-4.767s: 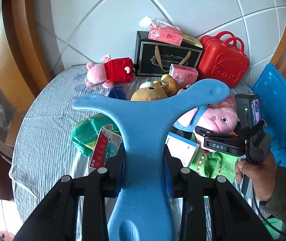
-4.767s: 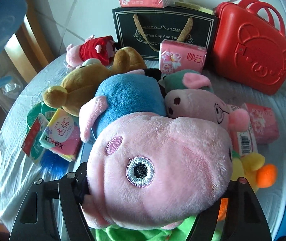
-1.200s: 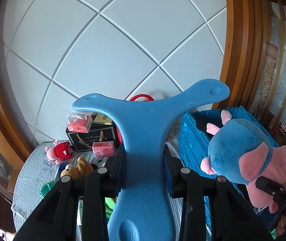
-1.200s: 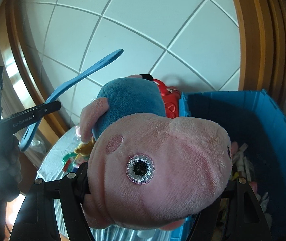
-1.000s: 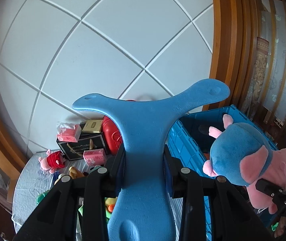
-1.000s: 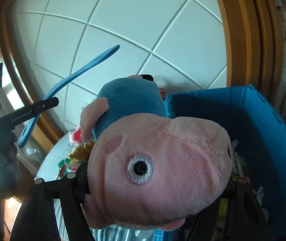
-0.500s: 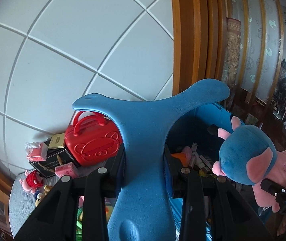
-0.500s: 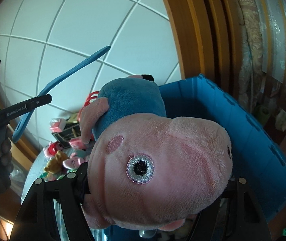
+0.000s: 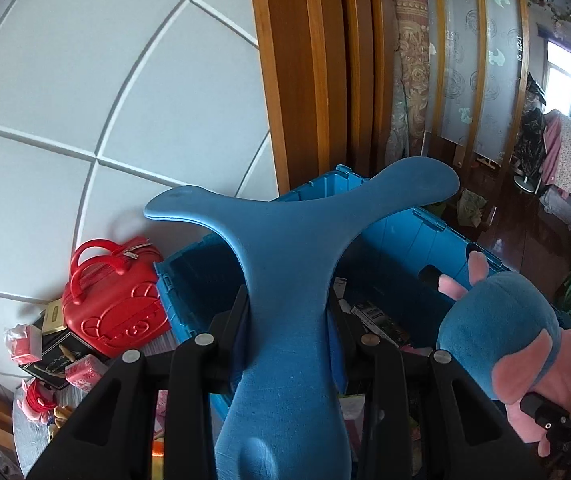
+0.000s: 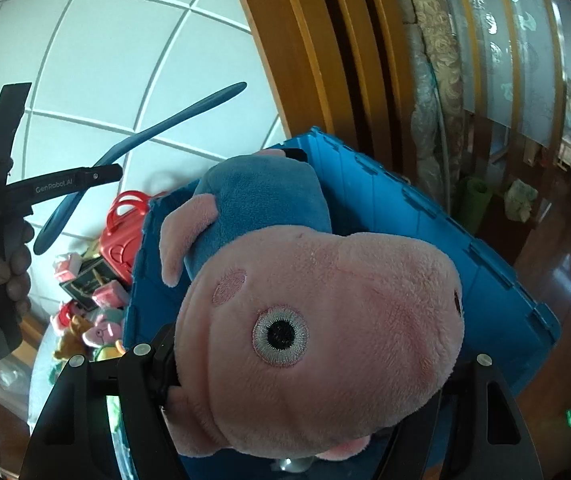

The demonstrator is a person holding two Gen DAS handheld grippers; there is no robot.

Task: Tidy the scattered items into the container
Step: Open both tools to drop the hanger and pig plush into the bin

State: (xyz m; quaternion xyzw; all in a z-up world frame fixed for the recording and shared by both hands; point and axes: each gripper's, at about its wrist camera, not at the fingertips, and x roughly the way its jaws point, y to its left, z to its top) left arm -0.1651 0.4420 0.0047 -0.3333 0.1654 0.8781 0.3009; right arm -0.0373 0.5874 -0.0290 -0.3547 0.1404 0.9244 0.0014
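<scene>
Carry step: left gripper [image 9: 289, 344] clamps blue foam piece [image 9: 297, 240], right gripper [image 10: 305, 392] clamps pig plush [image 10: 317, 336], both over blue crate [image 9: 413, 240] at 12 o'clock; next, I judge, lower and let go inside.

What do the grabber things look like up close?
Both grippers are black. The left gripper has two flat, angular finger arms with triangular cut-outs and round silver screw heads. The right gripper looks the same. Seen from the side in the right wrist view, the left one carries white lettering that reads "GenRobot.AI" and a black bar sticking up. No sleeve shows.
</scene>
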